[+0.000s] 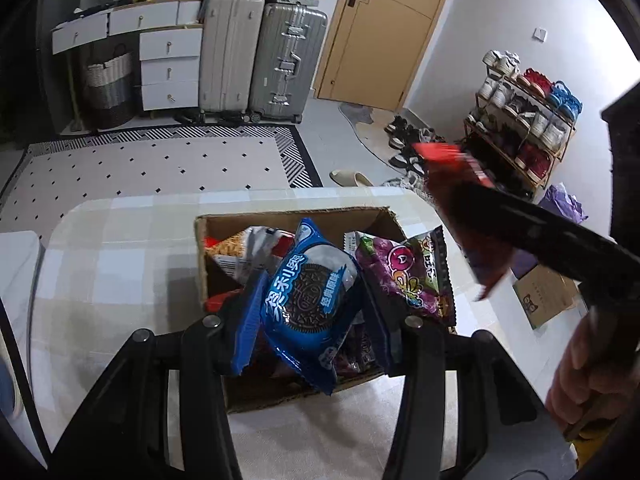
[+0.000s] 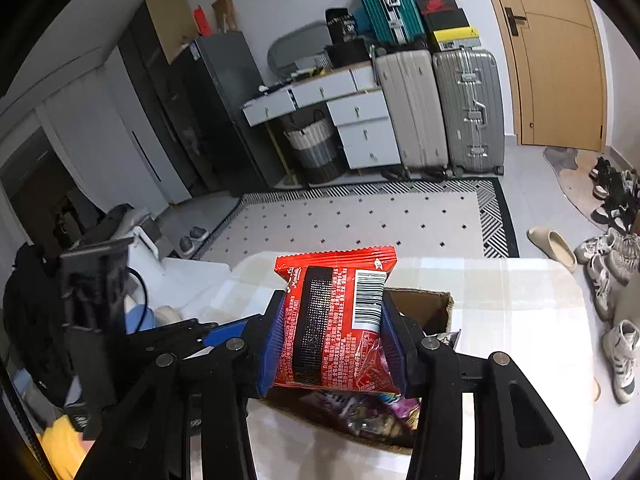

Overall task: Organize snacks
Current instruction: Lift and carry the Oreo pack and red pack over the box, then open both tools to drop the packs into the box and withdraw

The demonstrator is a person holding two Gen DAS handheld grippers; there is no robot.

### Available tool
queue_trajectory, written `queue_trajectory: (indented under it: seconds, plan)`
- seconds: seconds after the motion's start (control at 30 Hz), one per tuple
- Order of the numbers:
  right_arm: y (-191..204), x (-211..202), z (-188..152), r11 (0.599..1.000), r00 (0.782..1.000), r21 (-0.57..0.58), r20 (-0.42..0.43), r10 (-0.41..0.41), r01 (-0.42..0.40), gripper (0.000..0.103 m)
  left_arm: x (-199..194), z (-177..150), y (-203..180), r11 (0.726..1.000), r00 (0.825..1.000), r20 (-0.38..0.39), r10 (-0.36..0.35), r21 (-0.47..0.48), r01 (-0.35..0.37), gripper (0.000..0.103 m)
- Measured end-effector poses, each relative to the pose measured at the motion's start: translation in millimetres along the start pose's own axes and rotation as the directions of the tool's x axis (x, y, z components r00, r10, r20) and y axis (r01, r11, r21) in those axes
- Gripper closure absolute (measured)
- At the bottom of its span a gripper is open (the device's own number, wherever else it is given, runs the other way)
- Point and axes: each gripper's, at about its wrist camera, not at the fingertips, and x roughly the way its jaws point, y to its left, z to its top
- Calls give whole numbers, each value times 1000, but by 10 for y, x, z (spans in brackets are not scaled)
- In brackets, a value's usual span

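A: What is sitting at the frame's centre?
B: The left gripper [image 1: 308,312] is clamping a blue cookie packet [image 1: 310,292] above an open brown cardboard box [image 1: 288,220] of snacks.
A: And at the right?
B: The right gripper [image 1: 472,216] is gripping a blurred red packet [image 1: 460,200].

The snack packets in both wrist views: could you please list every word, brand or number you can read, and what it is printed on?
"奥利奥" and "OREO": blue cookie packet held in the left gripper.
"经典原味": same blue packet.
"Mondelez", partly cut off: red packet held in the right gripper.
Barcode digits and fine print on the red packet: too small.
Purple packet in the cardboard box: lettering not legible.
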Motion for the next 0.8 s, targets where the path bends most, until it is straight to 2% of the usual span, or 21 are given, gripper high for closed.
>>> queue_trajectory:
  seconds: [0.23,0.53,0.8]
  plan:
    - [-181,261,15,999,1000,32,-29,-12,13,59,273,36,-104,999,1000,-12,5,41,-5,59]
    - [-231,369,-22,999,999,32,-40,-24,25,59,439,-5,-121,998,1000,-17,17,60,-16,59]
    - [-263,496,-63,998,997,52,-71,-31,35,59,514,-28,-68,1000,999,-32,-1,22,2,56]
